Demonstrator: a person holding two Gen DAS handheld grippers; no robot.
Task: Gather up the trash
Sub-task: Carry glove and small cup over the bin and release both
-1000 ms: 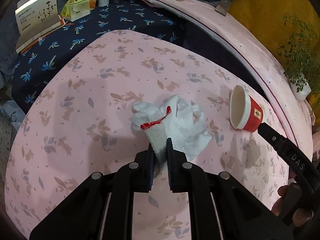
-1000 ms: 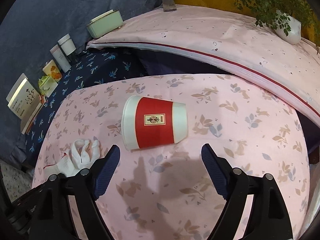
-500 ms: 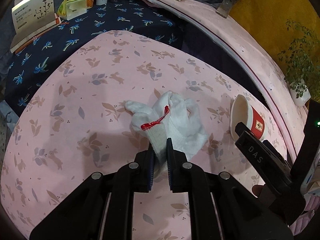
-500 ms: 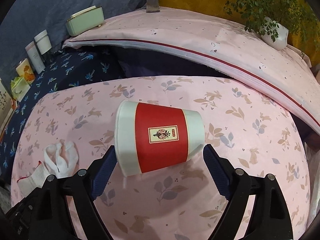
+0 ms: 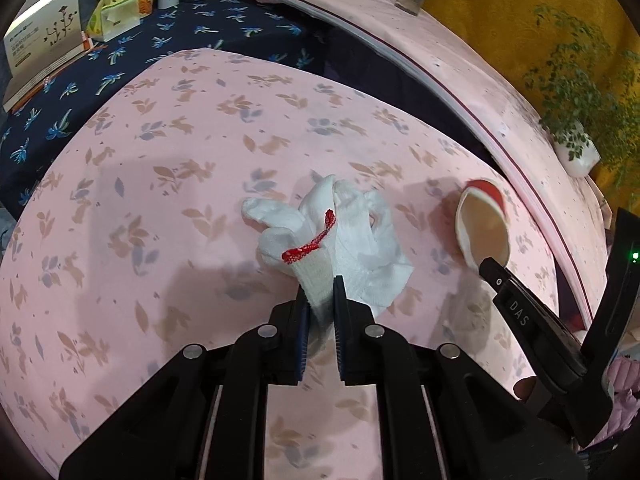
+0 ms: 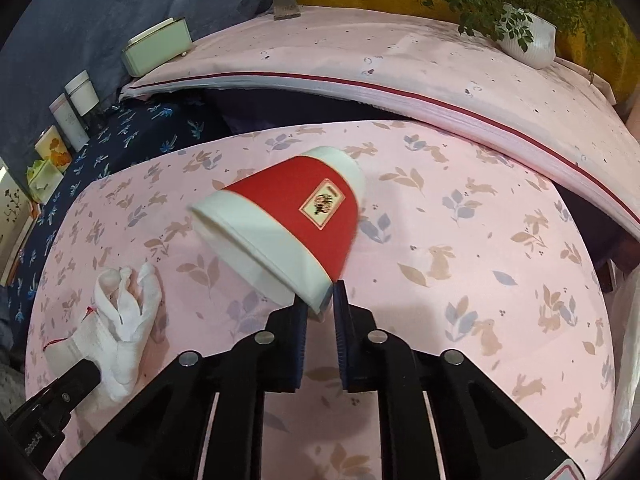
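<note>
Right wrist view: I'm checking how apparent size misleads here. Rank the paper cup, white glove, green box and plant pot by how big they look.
1. paper cup, nearest the lens
2. white glove
3. green box and plant pot: look alike, both far back, so unranked

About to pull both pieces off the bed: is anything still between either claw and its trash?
Nothing visible. The left claw is shut on the white glove; the right claw pinches the red paper cup by its rim. No bin is in view.
</note>
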